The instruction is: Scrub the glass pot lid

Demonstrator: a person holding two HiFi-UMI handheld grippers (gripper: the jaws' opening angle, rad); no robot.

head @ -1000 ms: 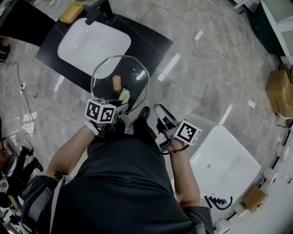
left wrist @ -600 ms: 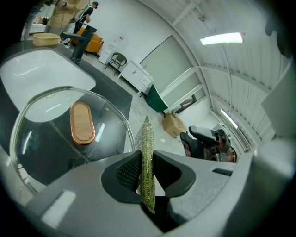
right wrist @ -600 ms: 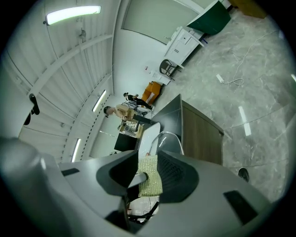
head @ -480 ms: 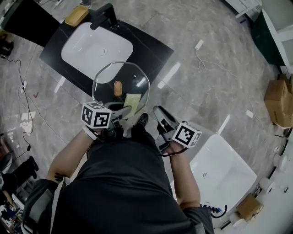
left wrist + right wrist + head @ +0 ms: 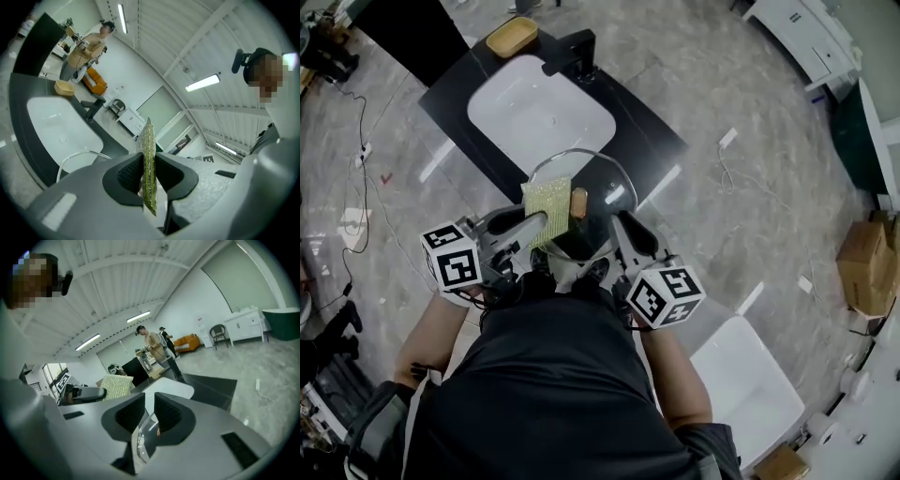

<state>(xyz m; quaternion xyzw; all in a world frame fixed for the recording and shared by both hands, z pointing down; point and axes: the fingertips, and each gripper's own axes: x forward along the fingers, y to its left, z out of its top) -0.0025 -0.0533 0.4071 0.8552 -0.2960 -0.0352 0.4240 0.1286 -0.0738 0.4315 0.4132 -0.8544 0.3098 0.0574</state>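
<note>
- Your scrub pad [image 5: 544, 204] has slid up onto the glass pot lid [image 5: 605, 178], just left of its knob [image 5: 578, 202].
- Left tongs [image 5: 534, 223] pinch the pad tight.
- Right tongs [image 5: 619, 227] squeeze the lid's lower right rim, mid-frame, below the counter [image 5: 652, 131].

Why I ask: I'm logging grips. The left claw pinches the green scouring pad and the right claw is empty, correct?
Wrong on one point: the right claw is not empty. The right gripper view shows it shut on the rim of the glass pot lid. The left claw does pinch the green scouring pad.
</note>
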